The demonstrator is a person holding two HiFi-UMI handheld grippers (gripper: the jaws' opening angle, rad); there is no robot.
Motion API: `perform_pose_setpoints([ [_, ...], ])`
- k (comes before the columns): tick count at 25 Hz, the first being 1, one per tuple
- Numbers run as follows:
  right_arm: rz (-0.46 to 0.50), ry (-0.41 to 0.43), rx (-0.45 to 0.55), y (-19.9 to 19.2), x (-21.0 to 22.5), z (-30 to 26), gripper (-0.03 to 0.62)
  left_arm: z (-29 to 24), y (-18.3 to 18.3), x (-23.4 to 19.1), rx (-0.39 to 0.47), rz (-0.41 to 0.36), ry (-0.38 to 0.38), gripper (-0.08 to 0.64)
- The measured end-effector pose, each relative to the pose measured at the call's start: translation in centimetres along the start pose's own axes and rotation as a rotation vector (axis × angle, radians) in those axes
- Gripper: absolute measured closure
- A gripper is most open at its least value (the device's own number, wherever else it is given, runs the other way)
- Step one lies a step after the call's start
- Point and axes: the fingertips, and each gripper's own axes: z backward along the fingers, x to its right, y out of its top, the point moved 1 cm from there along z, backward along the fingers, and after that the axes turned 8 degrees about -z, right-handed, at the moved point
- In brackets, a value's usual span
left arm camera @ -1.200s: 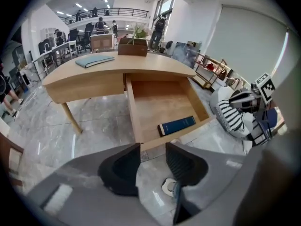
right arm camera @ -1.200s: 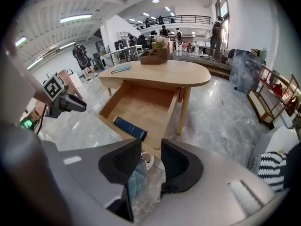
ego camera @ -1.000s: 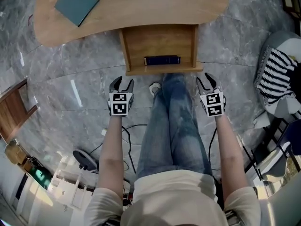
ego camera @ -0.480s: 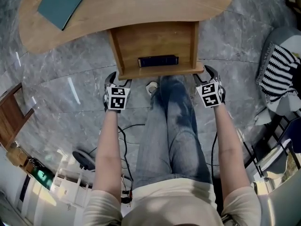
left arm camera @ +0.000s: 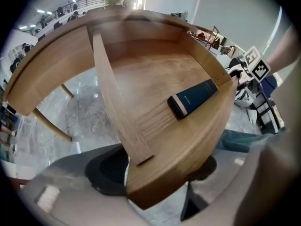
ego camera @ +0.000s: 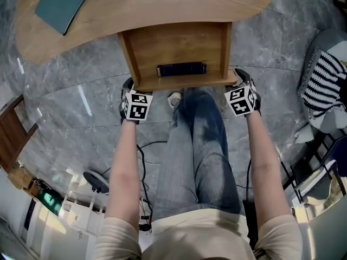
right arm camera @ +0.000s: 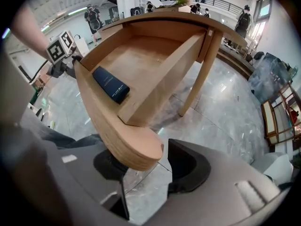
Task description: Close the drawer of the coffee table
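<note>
The person stands over their own jeans-clad legs [ego camera: 200,145], both bare forearms reaching down toward 12 o'clock. A white shoe [ego camera: 174,99] shows on the grey marble floor [ego camera: 81,91] just short of the drawer.

At 11 o'clock the left gripper [ego camera: 129,85] points steeply down at the near left corner of the drawer [ego camera: 128,58]. Its jaws have just been opening and now stand wide apart; in the left gripper view [left arm camera: 155,173] the end of the drawer's wooden front panel sits between the two dark pads [left arm camera: 106,173], and I see no squeeze on it. At 1 o'clock the right gripper [ego camera: 242,77] is at the near right corner. Its jaws have just drawn in a little but are plainly apart; in the right gripper view [right arm camera: 148,166] the rounded end of the front panel lies between them, with a gap of floor showing beside the right-hand pad [right arm camera: 188,166].

The drawer is pulled well out from under the coffee table [ego camera: 162,4], straight ahead at 12 o'clock, its inside open to view. A dark blue flat case [ego camera: 181,69] lies crosswise on the drawer floor, close behind the front panel.

Farther off, at 10 o'clock, a teal book [ego camera: 60,7] rests on the table top. At 3 o'clock a black-and-white striped cushion [ego camera: 320,85] lies off to the side.
</note>
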Motion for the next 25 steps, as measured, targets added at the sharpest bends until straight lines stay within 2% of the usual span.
perform_pose_setpoints([
  [4,0.009,-0.001,-0.005,0.0,-0.2,-0.4,0.402,-0.1,0.1,0.1,0.014,0.005,0.011,0.246],
  [9,0.043,-0.004,-0.039,0.0,-0.3,-0.3,0.41,0.3,0.1,0.1,0.005,0.009,0.027,0.267],
  [15,0.031,0.009,-0.056,0.3,-0.3,0.7,0.411,1.4,0.6,-0.1,0.018,0.035,0.04,0.281],
  [25,0.023,0.035,-0.094,0.8,-0.5,2.9,0.417,3.7,1.2,0.2,0.004,0.049,-0.005,0.282],
])
